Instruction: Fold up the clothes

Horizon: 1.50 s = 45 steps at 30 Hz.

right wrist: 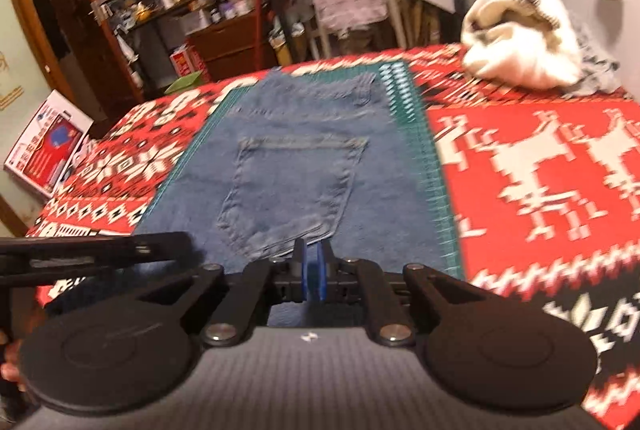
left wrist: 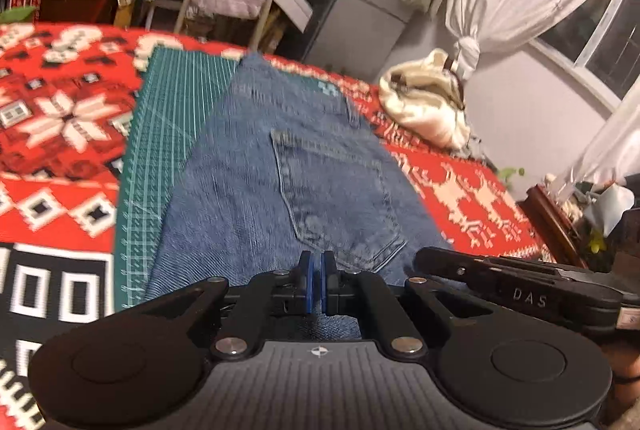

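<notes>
Folding looks like the job in hand: jeans (left wrist: 280,170) lie flat on a green mat (left wrist: 168,134) over a red patterned blanket (left wrist: 60,118), directly ahead of both tools, back pocket (right wrist: 288,190) up

Left gripper (left wrist: 316,278) has its blue pads nearly together, thin gap only; near hem of the denim sits right at and under the tips, but whether cloth is pinched between them I cannot tell. Right gripper (right wrist: 311,276) same story: narrow, pads almost touching, at the near edge just below the pocket tip, grip on fabric not readable. Both frames are motion-blurred. The two tools sit side by side, each showing in the other's view

Long axis of the jeans runs straight away from the tools: near edge at the fingertips, far end near the far mat border. A belt loop seems to show past the pocket, so the waist likely points away, though blur makes this unsure. The piece looks short and even, so it may already be doubled, or it may be laid out for folding

To do it well: if cloth is held, keep both pinches level at matching spots on the near edge so the crease runs square across the long axis, and lift only enough to clear the denim below. Heavy denim sags, so keep tension between the tools even

A cream bundle (right wrist: 520,42) sits far right, well apart
</notes>
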Motion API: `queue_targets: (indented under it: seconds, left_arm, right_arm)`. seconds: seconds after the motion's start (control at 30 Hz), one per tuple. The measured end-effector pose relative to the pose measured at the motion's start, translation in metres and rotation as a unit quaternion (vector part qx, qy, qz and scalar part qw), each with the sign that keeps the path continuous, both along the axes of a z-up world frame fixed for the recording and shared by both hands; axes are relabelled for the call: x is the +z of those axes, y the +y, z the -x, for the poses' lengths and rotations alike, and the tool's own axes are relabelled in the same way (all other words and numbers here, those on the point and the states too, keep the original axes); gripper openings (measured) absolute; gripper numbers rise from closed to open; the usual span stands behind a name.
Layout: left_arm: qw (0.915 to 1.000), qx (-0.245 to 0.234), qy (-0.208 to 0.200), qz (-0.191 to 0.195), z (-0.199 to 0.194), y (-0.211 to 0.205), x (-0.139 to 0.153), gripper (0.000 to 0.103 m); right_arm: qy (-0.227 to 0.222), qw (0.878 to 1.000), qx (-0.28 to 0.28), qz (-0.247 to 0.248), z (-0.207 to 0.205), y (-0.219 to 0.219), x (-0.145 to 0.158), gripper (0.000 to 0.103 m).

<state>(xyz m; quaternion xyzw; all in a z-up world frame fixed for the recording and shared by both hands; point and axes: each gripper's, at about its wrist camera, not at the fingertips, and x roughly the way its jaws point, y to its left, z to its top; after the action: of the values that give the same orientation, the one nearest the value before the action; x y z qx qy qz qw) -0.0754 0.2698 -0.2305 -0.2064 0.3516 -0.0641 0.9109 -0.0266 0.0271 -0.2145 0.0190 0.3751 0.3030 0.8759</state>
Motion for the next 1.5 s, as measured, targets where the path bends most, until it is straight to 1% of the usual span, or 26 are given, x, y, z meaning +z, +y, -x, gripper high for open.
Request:
queue_targets:
  seconds: [0.07, 0.1, 0.13, 0.17, 0.3, 0.4, 0.47, 0.53, 0.6, 0.73, 0.83, 0.87, 0.9, 0.97, 1.03, 1.17, 1.23, 1.27, 1.3, 1.37, 1.5]
  left_arm:
    - [0.9999, 0.004, 0.013, 0.002, -0.005, 0.005, -0.009, 0.002]
    - [0.9998, 0.008, 0.015, 0.004, -0.004, 0.009, -0.010, 0.002]
    - [0.9997, 0.014, 0.016, 0.008, -0.002, 0.013, -0.011, 0.002]
    - [0.9996, 0.019, 0.017, 0.010, 0.000, 0.018, -0.011, 0.002]
    - [0.9994, 0.031, 0.015, -0.003, 0.012, 0.030, -0.010, 0.002]
    - [0.9995, 0.028, 0.010, -0.006, 0.021, 0.035, -0.009, 0.003]
    - [0.9991, 0.038, 0.013, -0.016, 0.024, 0.038, -0.009, 0.003]
    - [0.9990, 0.041, 0.014, -0.014, 0.026, 0.042, -0.008, 0.003]
    - [0.9989, 0.042, 0.018, -0.015, 0.026, 0.041, -0.006, 0.002]
    - [0.9982, 0.044, 0.019, -0.036, 0.021, 0.034, -0.001, 0.002]
    - [0.9980, 0.049, 0.009, -0.039, 0.017, 0.031, 0.006, 0.002]
    - [0.9981, 0.049, 0.005, -0.036, 0.015, 0.030, 0.008, 0.002]
    - [0.9985, 0.047, 0.003, -0.028, 0.012, 0.030, 0.009, 0.002]
    - [0.9990, 0.042, 0.002, -0.012, 0.004, 0.030, 0.010, 0.002]
    - [0.9992, 0.038, 0.002, -0.011, -0.006, 0.026, 0.011, 0.002]
    - [0.9986, 0.040, 0.003, -0.034, -0.022, 0.019, 0.009, 0.002]
    - [0.9980, 0.048, 0.009, -0.039, -0.026, 0.022, 0.004, 0.002]
    - [0.9979, 0.051, 0.012, -0.038, -0.027, 0.025, 0.001, 0.002]
    - [0.9979, 0.053, 0.014, -0.036, -0.027, 0.028, -0.001, 0.002]
    - [0.9981, 0.056, 0.015, -0.021, -0.023, 0.035, -0.005, 0.003]
    - [0.9974, 0.064, 0.017, -0.026, -0.012, 0.038, -0.006, 0.003]
  right_arm:
    - [0.008, 1.000, 0.000, 0.003, -0.001, 0.002, -0.006, 0.008]
    - [0.011, 1.000, -0.001, 0.005, -0.002, 0.002, -0.009, 0.006]
    - [0.011, 1.000, -0.004, 0.008, -0.004, -0.001, -0.012, 0.002]
    - [0.011, 1.000, -0.008, 0.006, -0.005, -0.004, -0.013, 0.002]
    - [0.007, 1.000, -0.028, 0.011, -0.011, -0.018, -0.014, 0.000]
    - [0.015, 0.999, -0.034, -0.001, -0.016, -0.027, -0.015, 0.000]
    - [0.024, 0.999, -0.041, -0.014, -0.019, -0.033, -0.016, 0.000]
    - [0.028, 0.998, -0.047, -0.024, -0.020, -0.038, -0.017, 0.000]
    - [0.028, 0.998, -0.049, -0.026, -0.020, -0.040, -0.017, 0.000]
    - [0.021, 0.998, -0.060, -0.023, -0.020, -0.041, -0.014, 0.000]
    - [0.017, 0.997, -0.077, -0.022, -0.024, -0.043, -0.010, 0.000]
    - [0.014, 0.996, -0.082, -0.020, -0.025, -0.043, -0.008, 0.001]
    - [0.011, 0.996, -0.088, -0.019, -0.027, -0.043, -0.006, 0.006]
    - [0.007, 0.996, -0.086, -0.027, -0.029, -0.040, -0.002, 0.008]
    - [0.005, 0.997, -0.064, -0.034, -0.031, -0.029, 0.002, 0.008]
    - [0.016, 0.999, -0.033, -0.029, -0.037, -0.002, -0.001, 0.008]
    - [0.028, 0.999, -0.038, -0.025, -0.041, 0.001, -0.008, 0.008]
    - [0.031, 0.998, -0.045, -0.026, -0.043, -0.002, -0.010, 0.007]
    - [0.034, 0.998, -0.051, -0.026, -0.045, -0.004, -0.013, 0.004]
    - [0.032, 0.997, -0.066, -0.026, -0.045, -0.016, -0.017, 0.000]
    - [0.036, 0.996, -0.069, -0.043, -0.046, -0.033, -0.020, 0.000]
